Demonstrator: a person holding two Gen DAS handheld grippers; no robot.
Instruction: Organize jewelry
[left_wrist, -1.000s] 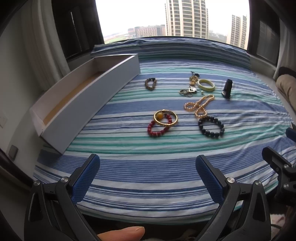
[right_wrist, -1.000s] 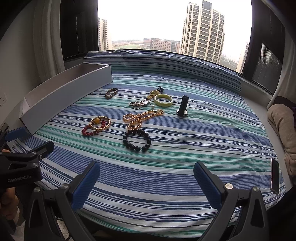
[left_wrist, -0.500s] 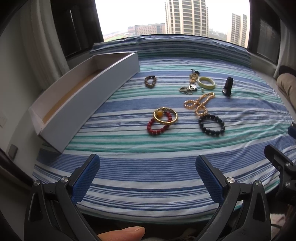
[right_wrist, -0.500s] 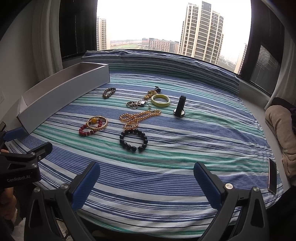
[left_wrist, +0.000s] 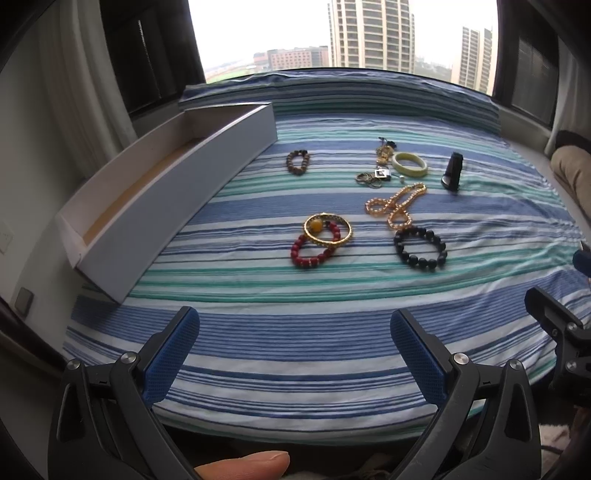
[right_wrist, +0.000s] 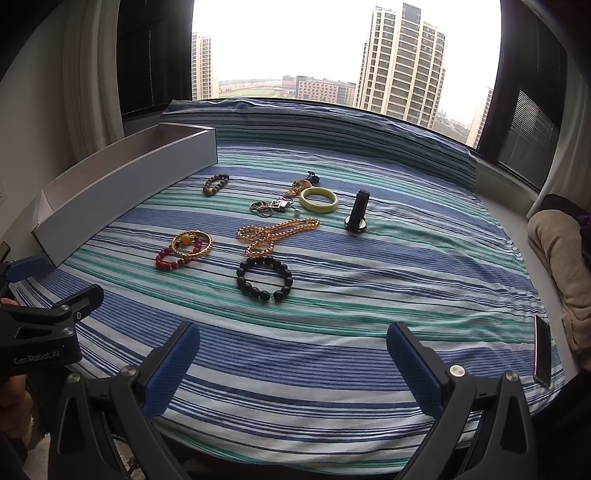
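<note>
Over the past second both tongs have only eased slightly toward the jewelry on the striped bed (right_wrist: 369, 295); nothing has been picked up. The left tongs (left_wrist: 294, 349) and right tongs (right_wrist: 292, 356) hang wide open and empty above the near edge. A black bead bracelet (right_wrist: 264, 277), red bead bracelet (left_wrist: 314, 248) and gold bangle (left_wrist: 328, 229) lie nearest, the long white box (left_wrist: 177, 192) empty at left, so sorting has apparently not begun.

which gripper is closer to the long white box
Left. The left gripper sits at the near edge of the bed just right of the white box's near end. The right gripper is farther right, with the left gripper between it and the box.
</note>
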